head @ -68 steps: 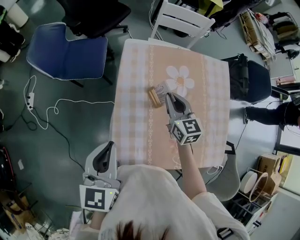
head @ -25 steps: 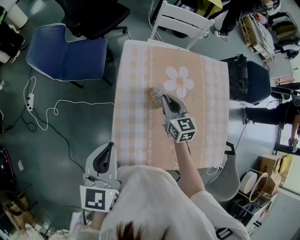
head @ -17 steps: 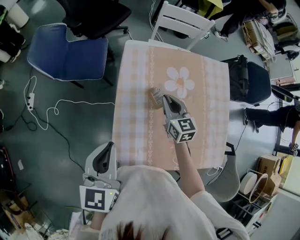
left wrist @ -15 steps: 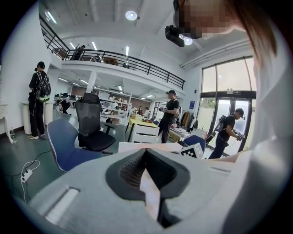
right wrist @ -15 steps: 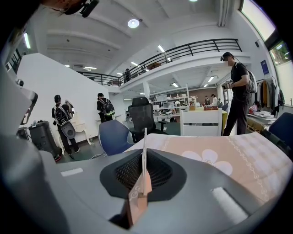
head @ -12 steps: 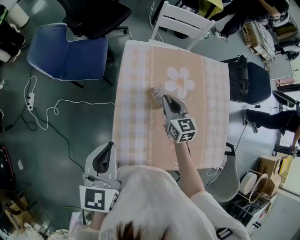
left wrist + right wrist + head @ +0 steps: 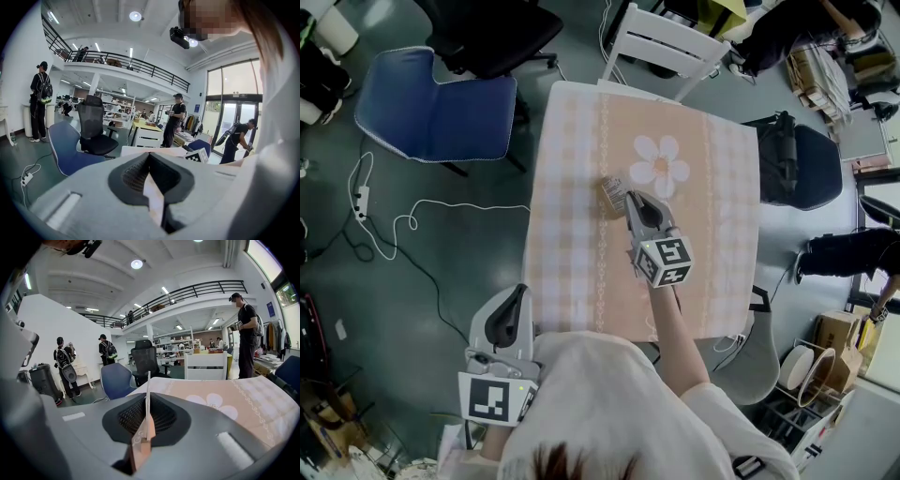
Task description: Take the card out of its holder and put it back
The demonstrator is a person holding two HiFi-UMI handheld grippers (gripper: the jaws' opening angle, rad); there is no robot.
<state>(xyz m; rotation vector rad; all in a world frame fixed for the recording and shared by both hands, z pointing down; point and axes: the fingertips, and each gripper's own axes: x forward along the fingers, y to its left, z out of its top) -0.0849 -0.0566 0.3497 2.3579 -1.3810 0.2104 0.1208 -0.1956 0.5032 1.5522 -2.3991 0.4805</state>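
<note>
On the peach checked tablecloth (image 7: 567, 244), a small wooden card holder (image 7: 607, 195) stands left of the white flower print. A thin pale card (image 7: 619, 184) is at the holder's top; whether it sits in the slot is unclear. My right gripper (image 7: 631, 196) is shut on the card. In the right gripper view the card (image 7: 148, 380) stands edge-on and upright between the jaws of the right gripper (image 7: 149, 404). My left gripper (image 7: 519, 292) hangs off the table's near left corner beside the person's body, jaws together and holding nothing, as the left gripper view confirms for the left gripper (image 7: 150, 157).
A blue chair (image 7: 436, 103) stands left of the table, a white chair (image 7: 664, 39) at its far end and a dark chair (image 7: 814, 164) on the right. A white cable (image 7: 394, 225) lies on the floor at the left. People stand about the room.
Since the earliest frame my right gripper has shifted a little left with the card, bringing it over the holder. Over the last second both grippers have kept still.
</note>
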